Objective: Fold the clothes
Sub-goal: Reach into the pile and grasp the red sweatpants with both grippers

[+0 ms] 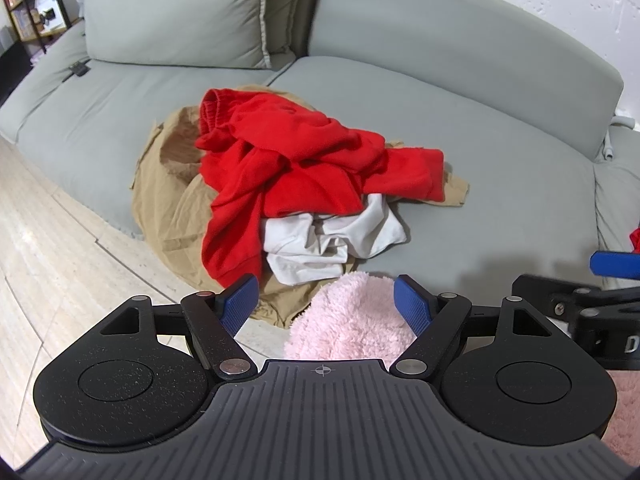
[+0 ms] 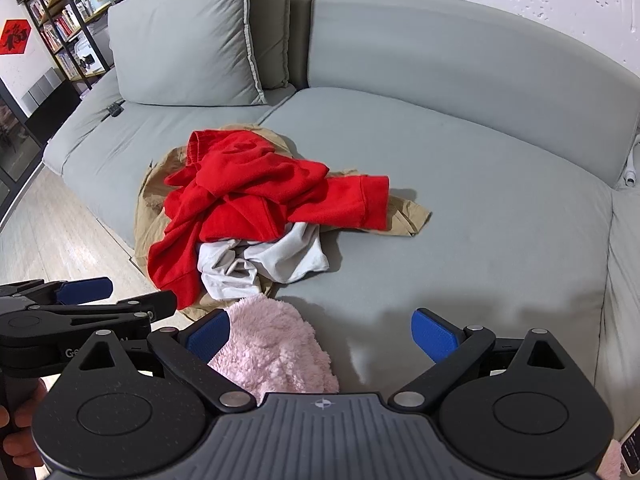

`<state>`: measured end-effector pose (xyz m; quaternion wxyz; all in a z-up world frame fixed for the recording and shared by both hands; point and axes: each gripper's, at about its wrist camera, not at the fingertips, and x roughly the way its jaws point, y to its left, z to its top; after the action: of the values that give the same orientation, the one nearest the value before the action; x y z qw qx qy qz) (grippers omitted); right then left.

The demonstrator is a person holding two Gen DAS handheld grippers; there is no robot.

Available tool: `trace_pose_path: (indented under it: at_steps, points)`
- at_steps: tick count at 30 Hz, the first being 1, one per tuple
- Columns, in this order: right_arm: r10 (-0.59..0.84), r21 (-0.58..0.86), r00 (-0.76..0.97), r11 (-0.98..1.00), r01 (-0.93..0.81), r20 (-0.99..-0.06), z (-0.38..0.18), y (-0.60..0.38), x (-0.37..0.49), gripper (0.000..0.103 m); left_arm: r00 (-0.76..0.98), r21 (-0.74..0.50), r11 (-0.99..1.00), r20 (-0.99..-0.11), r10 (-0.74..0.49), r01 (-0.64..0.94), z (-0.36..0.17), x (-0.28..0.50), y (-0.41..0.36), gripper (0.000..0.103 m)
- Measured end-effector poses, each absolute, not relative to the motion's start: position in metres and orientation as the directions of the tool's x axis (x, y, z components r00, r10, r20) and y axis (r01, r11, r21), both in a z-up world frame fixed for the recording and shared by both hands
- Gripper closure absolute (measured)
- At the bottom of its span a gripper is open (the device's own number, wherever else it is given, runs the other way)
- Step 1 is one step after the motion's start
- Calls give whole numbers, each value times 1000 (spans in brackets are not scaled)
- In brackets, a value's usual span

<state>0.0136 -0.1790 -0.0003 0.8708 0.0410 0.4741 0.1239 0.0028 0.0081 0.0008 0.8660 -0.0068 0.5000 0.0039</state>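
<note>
Both grippers were held with jaws spread wide and nothing gripped. Between the fingers of the left gripper point(image 1: 325, 304) a pink fleecy garment point(image 1: 352, 324) was seen; it lay beside the left finger of the right gripper point(image 2: 322, 336). Just beyond — on the grey sofa point(image 2: 500, 208) — a red sweatshirt point(image 2: 256, 192) was heaped over a white garment point(image 2: 264, 264) and a tan garment point(image 1: 168, 200).

Grey sofa, bookshelf and wall behind

A grey sofa point(image 2: 460, 184) is carrying 1 back cushion point(image 2: 184, 36); a bookshelf point(image 2: 60, 20) is standing beside what is probably a red wall hanging point(image 2: 15, 36).
</note>
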Motion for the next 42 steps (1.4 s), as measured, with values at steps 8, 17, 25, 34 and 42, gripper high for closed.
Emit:
trace_pose_path:
  at_steps: [8,17,25,34,42]
  points:
    - [302,173,565,947,-271,-768,0,-158,35,5,540,-18,995,-841,36,-95,-15,20,41,24]
    - [356,151,521,906,-395,-775,-35,-109,68,18,534,-72,988,-845,14,-139,-50,46,84,40]
    - [405,152,491,866,-476,-771,-65,-67,117,40,563,-82,985,-826,18,-151,-77,81,104,38]
    - [432,101,494,820,-563,-754,-87,-15,193,27,574,-54,987,-818,44,-152,-101,124,129,35]
    - [356,48,487,843,-536,-797,-113,15,230,57,520,-65,984,-853,31,-165,-117,155,131,37]
